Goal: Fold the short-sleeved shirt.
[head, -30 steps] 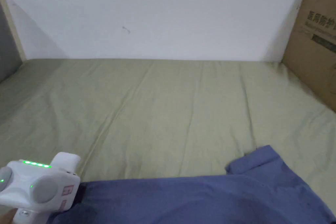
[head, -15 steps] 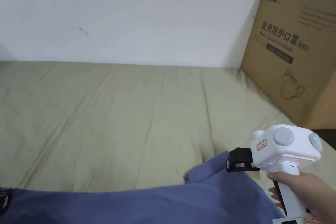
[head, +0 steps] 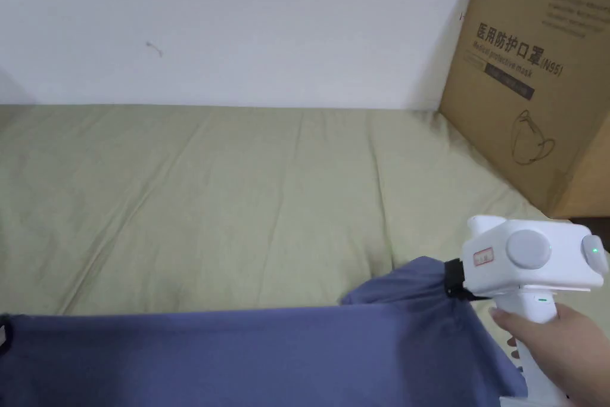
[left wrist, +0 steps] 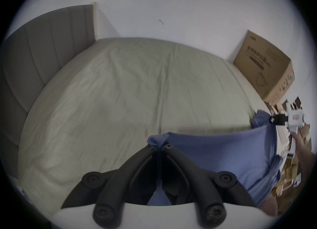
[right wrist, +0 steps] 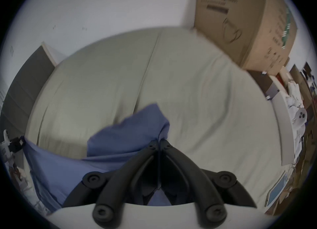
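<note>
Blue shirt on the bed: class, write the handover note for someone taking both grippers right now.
Left gripper: shut on one top corner of the blue shirt.
Right gripper: shut on the other corner, by the sleeve.
Shirt hangs stretched between them above the near edge of the green bed sheet; cardboard box sits at the far right.
Done: both corners gripped, shirt lifted.
Left: lay it flat, then every fold.

Both grippers, L & R, jaws clamped on cloth, held wide apart
</note>
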The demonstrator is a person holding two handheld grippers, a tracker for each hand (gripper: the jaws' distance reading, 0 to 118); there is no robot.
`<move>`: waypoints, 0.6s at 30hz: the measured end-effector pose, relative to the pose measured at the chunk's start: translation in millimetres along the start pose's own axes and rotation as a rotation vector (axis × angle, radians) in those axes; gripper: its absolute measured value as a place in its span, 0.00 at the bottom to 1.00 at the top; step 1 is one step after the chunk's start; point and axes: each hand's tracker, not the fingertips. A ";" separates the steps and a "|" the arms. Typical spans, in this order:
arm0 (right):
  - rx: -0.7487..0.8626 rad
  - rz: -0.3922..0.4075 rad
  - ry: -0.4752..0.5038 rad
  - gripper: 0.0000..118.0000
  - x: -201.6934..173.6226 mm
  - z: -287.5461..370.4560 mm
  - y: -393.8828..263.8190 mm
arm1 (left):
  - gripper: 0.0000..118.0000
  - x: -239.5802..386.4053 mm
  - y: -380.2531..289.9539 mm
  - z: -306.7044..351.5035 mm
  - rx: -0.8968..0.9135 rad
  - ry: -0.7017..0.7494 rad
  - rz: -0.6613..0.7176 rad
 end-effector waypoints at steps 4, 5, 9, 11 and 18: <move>0.085 -0.094 0.008 0.00 5.8 9.5 18.7 | 0.02 5.2 18.0 -7.3 0.054 0.007 0.000; 0.084 -0.099 0.007 0.00 6.5 11.2 19.2 | 0.02 8.6 20.9 -8.2 0.070 0.021 -0.015; 0.101 -0.091 -0.004 0.00 6.5 33.4 4.6 | 0.02 11.2 20.2 -4.8 0.079 -0.008 -0.014; 0.113 -0.072 0.005 0.00 11.6 52.7 -17.5 | 0.02 9.9 7.9 6.0 0.068 -0.029 -0.027; 0.014 -0.139 0.085 0.00 64.0 150.6 -174.1 | 0.02 -15.8 -107.6 77.7 -0.105 -0.123 -0.094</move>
